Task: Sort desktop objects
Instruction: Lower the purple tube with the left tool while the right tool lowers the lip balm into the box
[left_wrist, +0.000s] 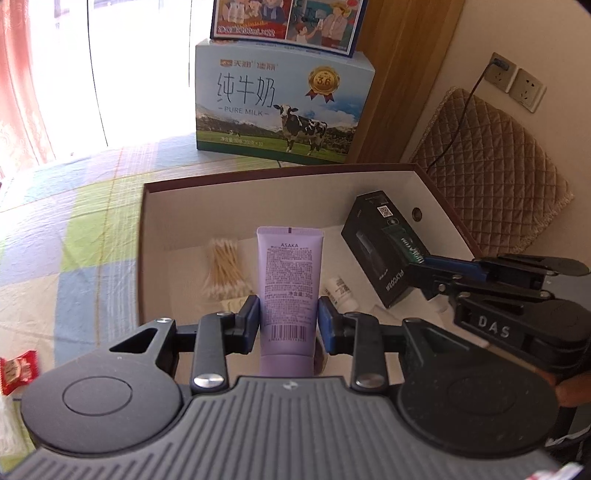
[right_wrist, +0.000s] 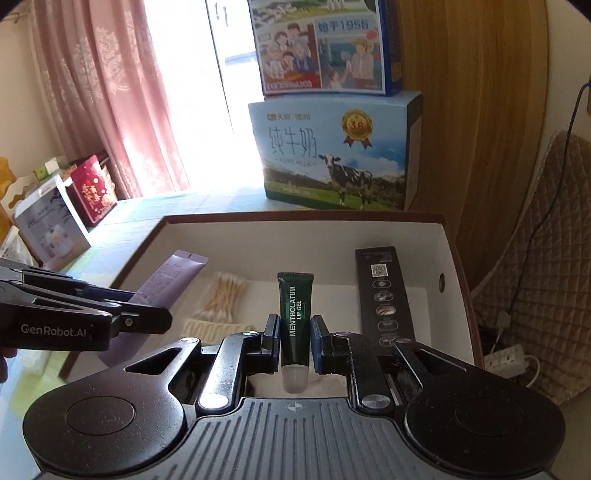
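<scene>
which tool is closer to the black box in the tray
Right. The right tool, shut on the green lip gel tube, sits just beside the black box. The left tool, shut on the purple tube, is farther off, past the cotton swabs.

Bright daylight comes through a window (right_wrist: 225, 92), beside a pink patterned curtain (right_wrist: 103, 92). A wood panel (right_wrist: 472, 110) stands next to a cream wall (left_wrist: 524, 33) with two sockets (left_wrist: 515, 81). A brown quilted cushion (left_wrist: 491, 177) leans there. A checked cloth (left_wrist: 74, 229) covers the surface; milk cartons (left_wrist: 284, 103) are stacked at its far edge.
</scene>
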